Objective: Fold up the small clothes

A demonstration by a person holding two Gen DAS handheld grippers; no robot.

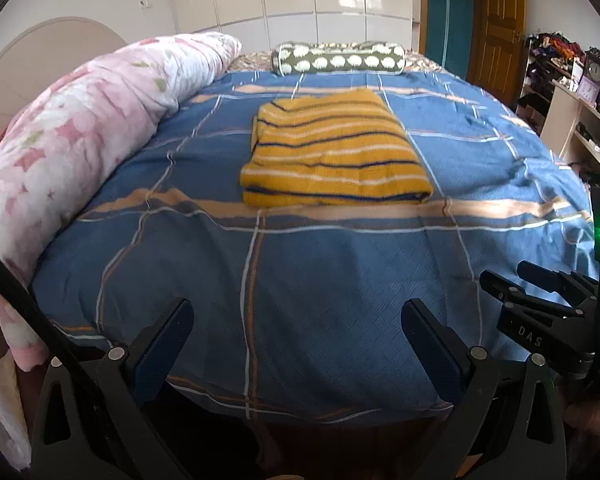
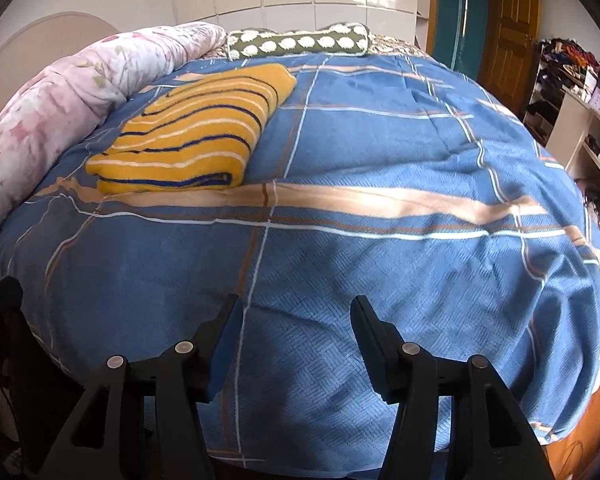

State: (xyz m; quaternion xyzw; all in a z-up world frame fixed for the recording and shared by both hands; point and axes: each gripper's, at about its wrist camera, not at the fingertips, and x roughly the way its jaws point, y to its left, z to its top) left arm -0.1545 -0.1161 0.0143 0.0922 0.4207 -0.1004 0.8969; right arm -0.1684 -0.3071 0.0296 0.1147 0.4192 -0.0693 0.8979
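A yellow sweater (image 1: 332,152) with navy and white stripes lies folded into a neat rectangle on the blue plaid bedspread (image 1: 340,280). It also shows in the right wrist view (image 2: 192,132), at the upper left. My left gripper (image 1: 298,312) is open and empty, held back near the bed's front edge, well short of the sweater. My right gripper (image 2: 296,312) is open and empty too, over the near part of the bedspread (image 2: 380,280), right of the sweater. The right gripper also shows at the right edge of the left wrist view (image 1: 540,296).
A rolled pink floral quilt (image 1: 72,136) runs along the bed's left side. A green bolster pillow (image 1: 336,58) with white spots lies at the far end. Shelves with clutter (image 1: 580,92) stand to the right, a wooden door (image 1: 500,20) behind.
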